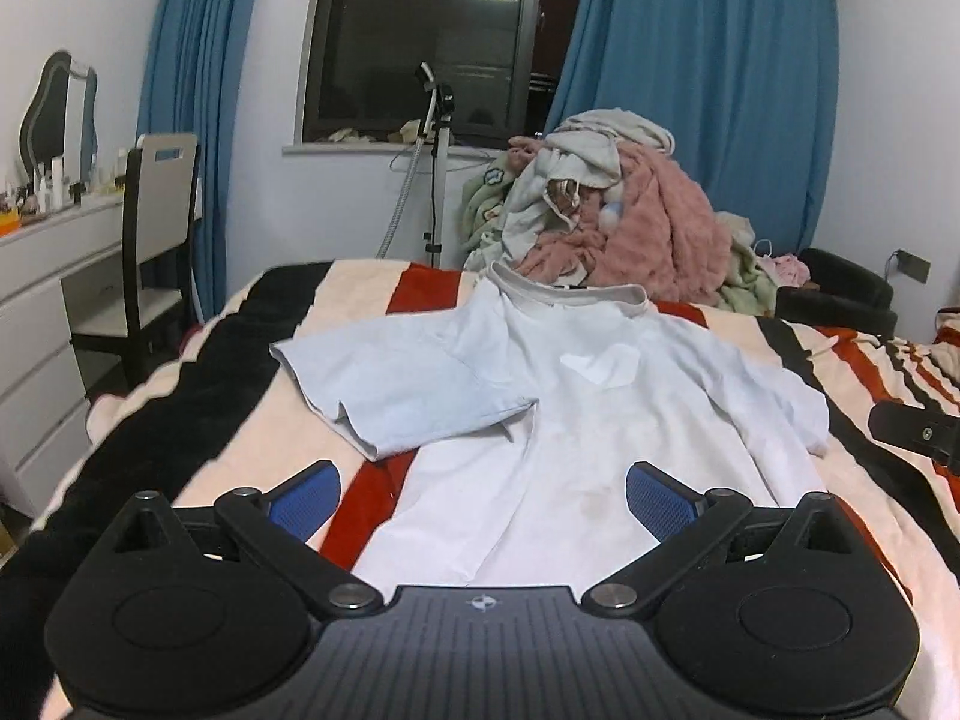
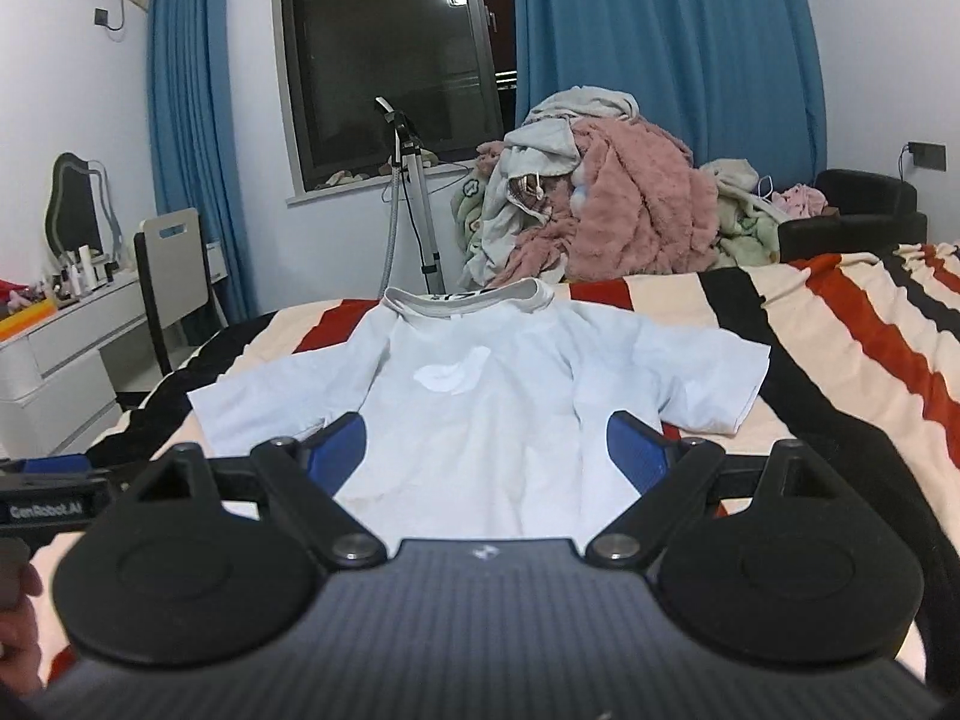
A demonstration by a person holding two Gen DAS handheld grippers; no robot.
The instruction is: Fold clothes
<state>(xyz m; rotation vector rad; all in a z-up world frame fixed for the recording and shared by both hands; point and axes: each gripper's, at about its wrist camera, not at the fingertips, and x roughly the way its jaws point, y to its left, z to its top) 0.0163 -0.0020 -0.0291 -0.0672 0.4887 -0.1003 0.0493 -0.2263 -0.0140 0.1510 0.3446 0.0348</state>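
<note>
Unfolded, pale blue t-shirt [image 1: 576,420] flat on striped blanket [image 1: 840,360], sleeves spread

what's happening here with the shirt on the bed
A person is holding a gripper in each hand over a pale blue t-shirt spread flat on a striped blanket. The left gripper and right gripper are both open and hold nothing. No fold shows yet. A clothes pile sits behind.
</note>
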